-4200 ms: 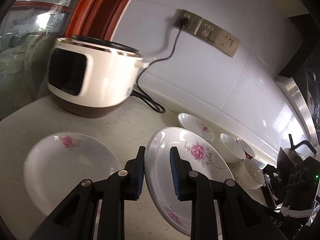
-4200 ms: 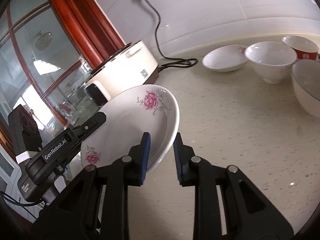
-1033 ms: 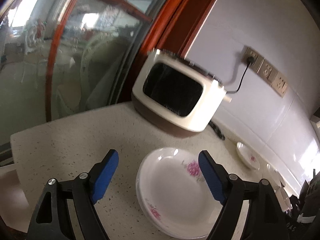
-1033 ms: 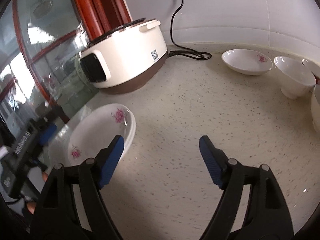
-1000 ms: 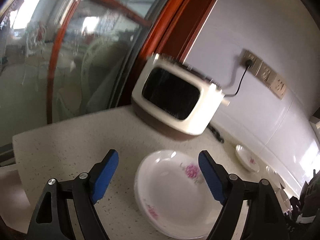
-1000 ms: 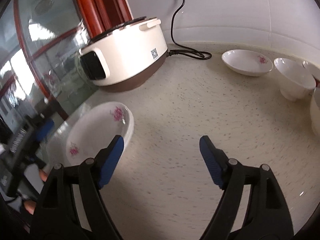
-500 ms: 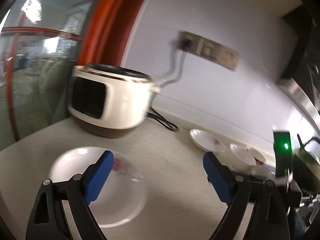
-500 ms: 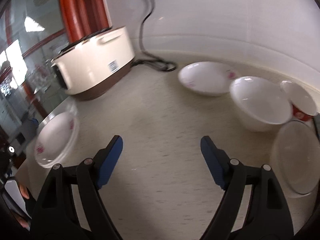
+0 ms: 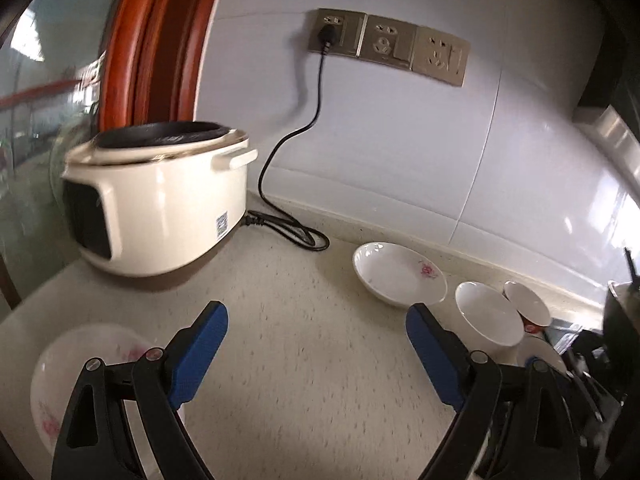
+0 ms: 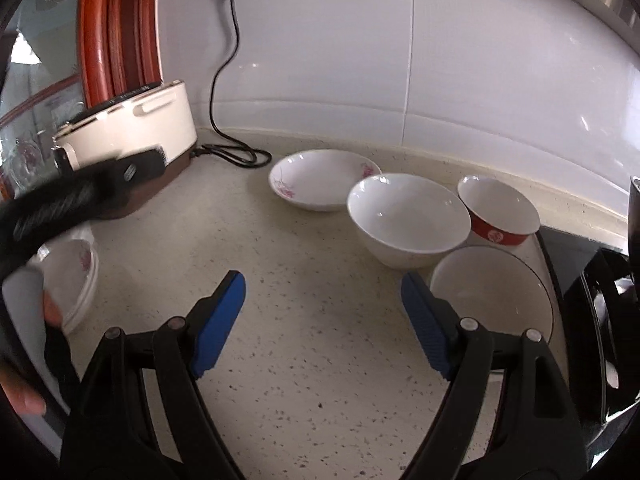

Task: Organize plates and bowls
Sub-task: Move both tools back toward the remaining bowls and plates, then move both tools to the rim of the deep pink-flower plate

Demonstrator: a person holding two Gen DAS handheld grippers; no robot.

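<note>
Left gripper (image 9: 316, 348): jaws wide apart, nothing between them, over bare counter (image 9: 312, 380). Stacked floral plates (image 9: 72, 372) lower left of the left wrist view, rice cooker (image 9: 160, 208) above them, plugged into the wall sockets (image 9: 386, 46). Third floral plate (image 9: 400, 274) right of centre by the wall. Right gripper (image 10: 322, 320): jaws apart, empty. White bowl (image 10: 408, 220), red-banded bowl (image 10: 498, 212) and black-rimmed bowl (image 10: 494, 292) cluster at right in the right wrist view.

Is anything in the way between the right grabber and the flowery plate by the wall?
Nothing visible. The right gripper is open over bare counter, and the flowered plate lies straight ahead. The white bowl sits just beside it, to the right.
</note>
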